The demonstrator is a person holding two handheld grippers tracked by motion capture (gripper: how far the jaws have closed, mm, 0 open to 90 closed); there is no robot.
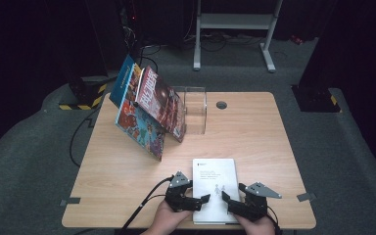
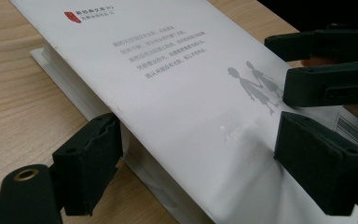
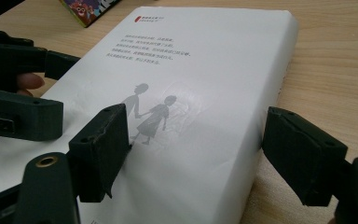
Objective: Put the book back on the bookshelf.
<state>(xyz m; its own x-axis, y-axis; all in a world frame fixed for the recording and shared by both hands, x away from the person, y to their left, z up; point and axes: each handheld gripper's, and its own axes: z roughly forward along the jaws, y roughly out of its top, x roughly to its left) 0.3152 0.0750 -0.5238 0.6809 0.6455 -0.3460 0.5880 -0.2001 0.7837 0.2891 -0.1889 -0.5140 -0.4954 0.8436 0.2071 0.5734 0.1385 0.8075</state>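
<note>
A white book (image 1: 215,176) lies flat near the table's front edge, its cover printed with grey text and two small grey figures (image 3: 151,114). My left gripper (image 1: 205,198) reaches in over the book's left edge. In the left gripper view (image 2: 198,154) one pad sits against the page edge and the other presses on the cover, which ripples beside it. My right gripper (image 1: 225,197) comes in from the right. In the right gripper view (image 3: 193,149) one jaw touches the cover and the other stands just off the spine. The book (image 2: 177,93) rests on the wood.
Two colourful books (image 1: 149,105) lean to the left against a clear acrylic stand (image 1: 196,110) at the table's back left. A round cable hole (image 1: 221,105) sits behind the middle. The table's front edge (image 1: 127,226) is right by my hands.
</note>
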